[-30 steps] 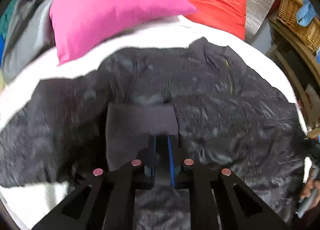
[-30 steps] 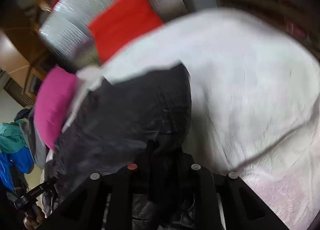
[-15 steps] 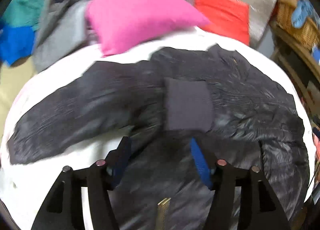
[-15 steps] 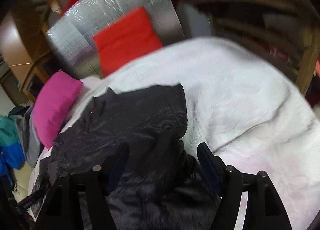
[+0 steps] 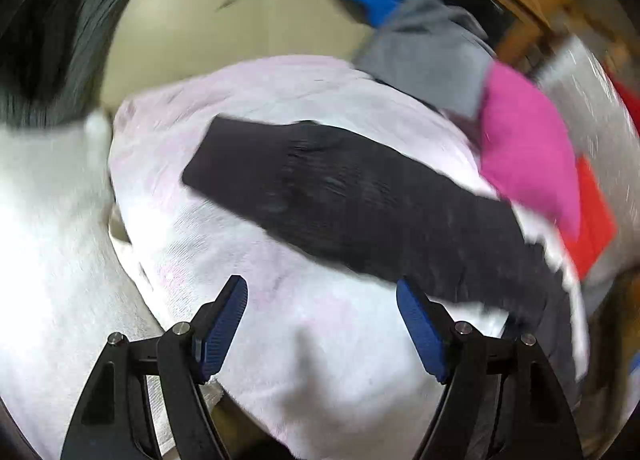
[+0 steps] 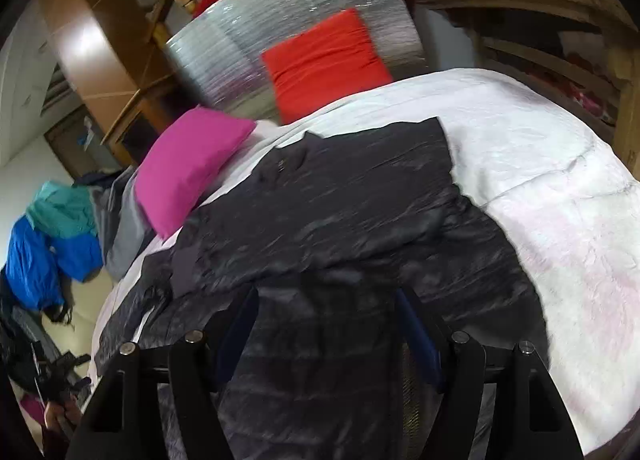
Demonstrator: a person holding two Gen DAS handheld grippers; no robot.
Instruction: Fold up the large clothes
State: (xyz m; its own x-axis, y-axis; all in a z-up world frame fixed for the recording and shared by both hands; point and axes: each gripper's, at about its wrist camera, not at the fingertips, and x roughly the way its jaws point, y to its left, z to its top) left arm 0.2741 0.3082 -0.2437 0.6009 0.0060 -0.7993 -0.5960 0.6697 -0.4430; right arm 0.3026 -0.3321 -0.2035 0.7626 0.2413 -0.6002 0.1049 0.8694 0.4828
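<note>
From the left wrist view, the left tongs (image 5: pixel 322 324) stand wide apart with nothing between their blue pads (image 5: pixel 224 324), over the white bedspread (image 5: pixel 320 360); a sleeve of the black jacket (image 5: pixel 360 200) lies stretched across the bed ahead, apart from the tongs, with a pink pillow (image 5: pixel 528 152) beyond it, all blurred. From the right wrist view, the right tongs (image 6: pixel 328 324) are spread apart above the jacket's (image 6: pixel 340 220) shiny fabric, which lies spread on the bed with one sleeve folded over its body; pink (image 6: pixel 188 164) and red pillow (image 6: pixel 324 56) sit behind. No readable writing or labels show
</note>
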